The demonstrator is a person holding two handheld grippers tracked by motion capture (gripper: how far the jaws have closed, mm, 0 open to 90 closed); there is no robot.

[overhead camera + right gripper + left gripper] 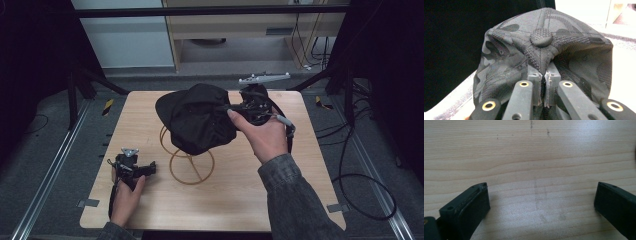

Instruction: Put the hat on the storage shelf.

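Dark grey carpet and black frame posts surround a light wooden table point(225, 200), with pale cabinets lit beyond its far edge and black cables trailing on the floor to its right. Taking the wire stand point(187, 160) near the table's middle as the landmark: well to its left and toward the near edge, the left hand point(126, 199) rests on the wood gripping the left gripper point(150, 170), which lies low and points toward the stand's base ring without touching it. In the left gripper view its two black jaws stand wide apart over bare wood grain, with nothing between them; the right jaw is cut off by the picture's edge, and faint pencil-like marks cross the wood. The stand itself is thin tan wire, a ring on the table and a loop rising from it; its upper part is hidden behind a black cap point(197, 117), so whether the cap rests on it cannot be told. The cap's brim points up and to the left of the stand. Just right of the stand, raised above the table, the right hand point(265, 137) holds the right gripper point(231, 109), its jaws clamped tight on a fold of the cap's crown just below the top button point(541, 37). Faint camouflage patterning shows on the fabric.
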